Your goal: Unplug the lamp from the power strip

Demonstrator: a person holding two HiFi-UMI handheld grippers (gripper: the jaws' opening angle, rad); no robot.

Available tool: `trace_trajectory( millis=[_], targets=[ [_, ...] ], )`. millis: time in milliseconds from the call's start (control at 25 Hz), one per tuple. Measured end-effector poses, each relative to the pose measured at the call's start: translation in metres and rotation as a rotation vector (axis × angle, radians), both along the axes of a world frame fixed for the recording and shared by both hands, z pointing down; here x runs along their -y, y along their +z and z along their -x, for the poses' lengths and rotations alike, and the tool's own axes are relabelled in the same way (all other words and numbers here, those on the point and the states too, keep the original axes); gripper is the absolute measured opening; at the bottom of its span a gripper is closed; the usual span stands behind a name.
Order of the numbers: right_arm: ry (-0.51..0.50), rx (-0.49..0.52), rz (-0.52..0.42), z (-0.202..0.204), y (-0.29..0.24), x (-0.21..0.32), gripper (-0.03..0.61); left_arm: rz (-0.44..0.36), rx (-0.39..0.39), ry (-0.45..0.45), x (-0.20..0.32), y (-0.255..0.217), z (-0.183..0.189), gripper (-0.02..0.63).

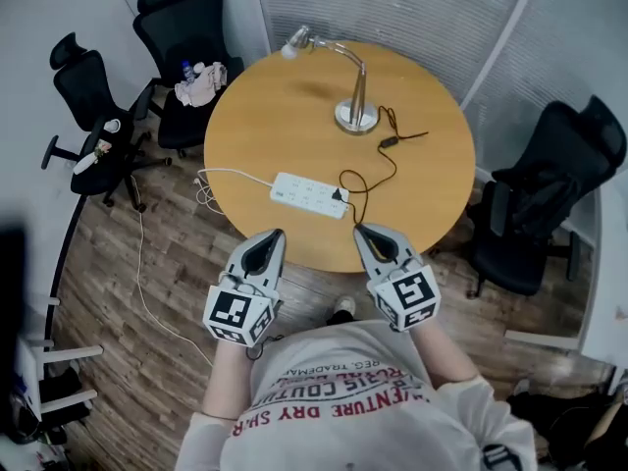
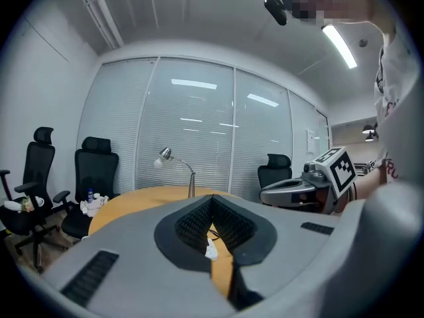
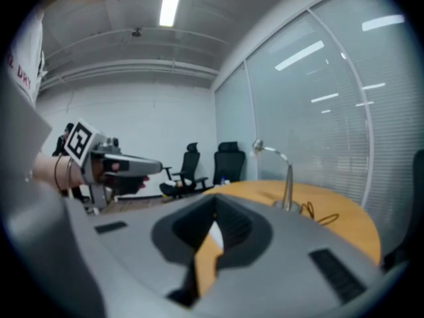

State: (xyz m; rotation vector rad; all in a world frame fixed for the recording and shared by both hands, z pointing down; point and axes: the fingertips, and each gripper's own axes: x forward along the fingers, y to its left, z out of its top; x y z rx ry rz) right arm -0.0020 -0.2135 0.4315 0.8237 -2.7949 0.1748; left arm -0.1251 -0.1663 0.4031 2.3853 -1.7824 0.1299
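— Where's the lamp [image 1: 355,106]?
— Far side of the round surface [image 1: 255,116]. Its cord [image 1: 378,170] runs to the power strip [image 1: 309,194], plugged in at the right end.
— Fingers?
— Left gripper [image 1: 270,235] and right gripper [image 1: 361,232]: together, holding nothing, at the near edge.

Grey left gripper [image 1: 278,234], marker cube [image 1: 235,314], lettered shirt [image 1: 343,386]

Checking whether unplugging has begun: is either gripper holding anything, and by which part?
Nothing is held. The left gripper and right gripper are both shut and empty; the black plug sits in the white rectangular power strip, untouched.
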Motion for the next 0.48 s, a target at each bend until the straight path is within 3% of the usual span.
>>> trace_trajectory(
  millis=[320, 480],
  targets=[
    [0.016, -0.052, 0.086, -0.001, 0.036, 0.064, 0.023, 0.086, 0.017, 0.073, 0.077, 0.035, -0.007, 0.031],
    [0.066, -0.081, 0.128, 0.005, 0.054, 0.080, 0.023, 0.109, 0.026, 0.174, 0.107, 0.057, -0.005, 0.031]
  ],
)
